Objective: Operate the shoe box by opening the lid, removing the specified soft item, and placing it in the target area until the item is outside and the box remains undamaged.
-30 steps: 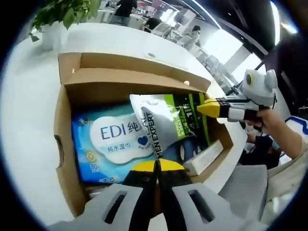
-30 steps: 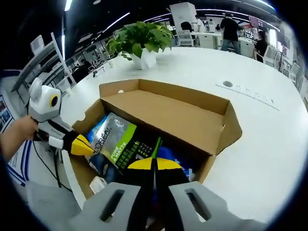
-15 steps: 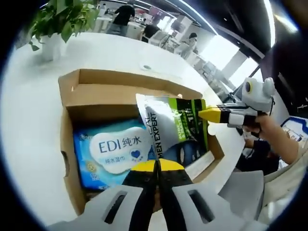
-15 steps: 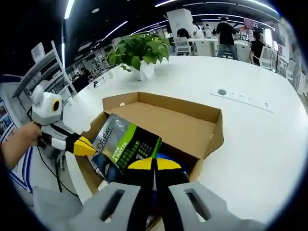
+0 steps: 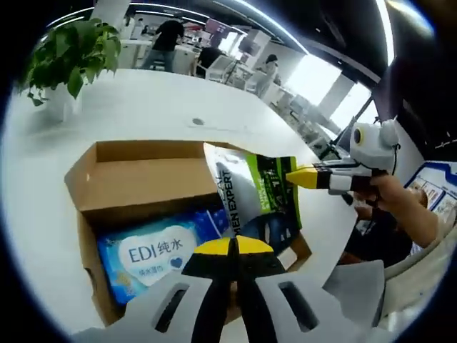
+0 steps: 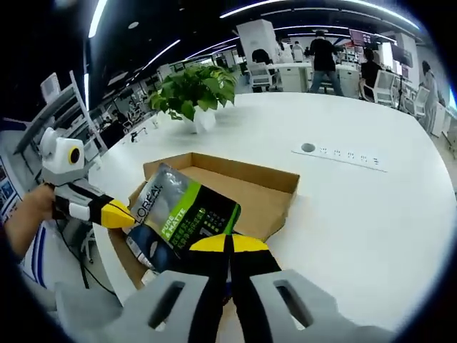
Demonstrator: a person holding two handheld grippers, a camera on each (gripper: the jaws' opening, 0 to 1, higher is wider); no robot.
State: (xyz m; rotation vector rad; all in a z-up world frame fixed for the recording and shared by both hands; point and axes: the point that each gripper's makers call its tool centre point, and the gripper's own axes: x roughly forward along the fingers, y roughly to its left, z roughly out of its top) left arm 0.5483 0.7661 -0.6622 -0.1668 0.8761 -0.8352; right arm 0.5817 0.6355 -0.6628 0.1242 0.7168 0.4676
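An open cardboard shoe box (image 5: 136, 179) lies on the white table, also seen from the other side (image 6: 246, 189). A silver, green and black soft pouch (image 5: 250, 193) hangs above the box's open top. My left gripper (image 5: 232, 246) is shut on its lower edge. My right gripper (image 5: 300, 176) comes in from the right, shut on the pouch's far edge. In the right gripper view the pouch (image 6: 182, 214) rises from my shut right gripper (image 6: 228, 243), and the left gripper (image 6: 121, 214) pinches its left corner. A blue pack of wet wipes (image 5: 153, 254) lies flat in the box.
A potted plant (image 5: 64, 57) stands on the table behind the box, seen also as the plant (image 6: 193, 89). A socket strip (image 6: 343, 153) is set into the tabletop. A person's hand (image 5: 400, 207) holds the right gripper. Office desks and people are far behind.
Both grippers have lifted the pouch upward, out of the box. The box looks smaller and lower in both views as the cameras rose. The wipes pack stays in the box.
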